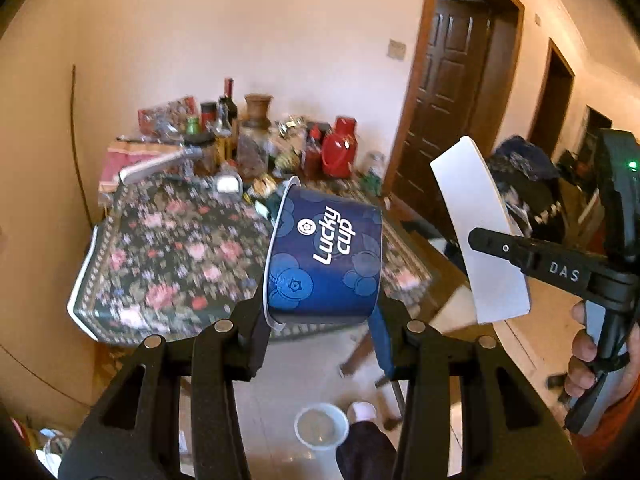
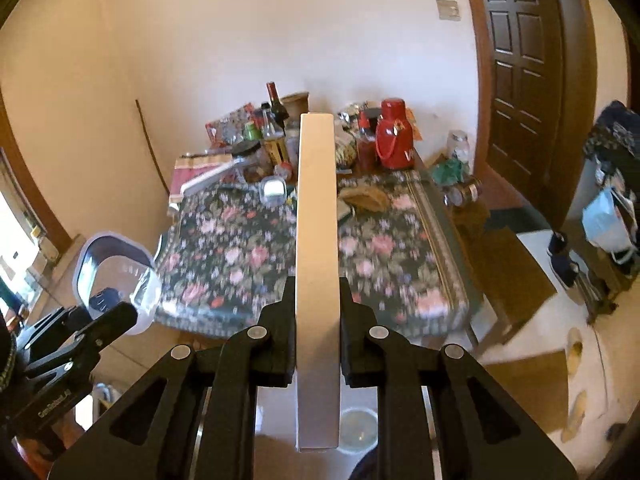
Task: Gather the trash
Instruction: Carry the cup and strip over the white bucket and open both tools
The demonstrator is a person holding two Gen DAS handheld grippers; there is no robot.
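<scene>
Left gripper (image 1: 320, 320) clamps one blue Lucky Cup paper cup (image 1: 326, 264) sideways across its rim and base, probably so the walls don't crush. Right gripper (image 2: 318, 316), jaws narrow, pinches one flat white cardboard strip (image 2: 317, 240) by its faces, long axis running away from the camera. Both pieces are held in the air above the floral tablecloth (image 1: 172, 252). One clear plastic bin (image 1: 322, 426) sits on the floor below, likely the drop target. Count: two trash items held, one bin.

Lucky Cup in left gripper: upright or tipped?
Tipped. The blue cup lies sideways between the left gripper fingers, rim pointing left; the right wrist view looks into its open mouth.
</scene>
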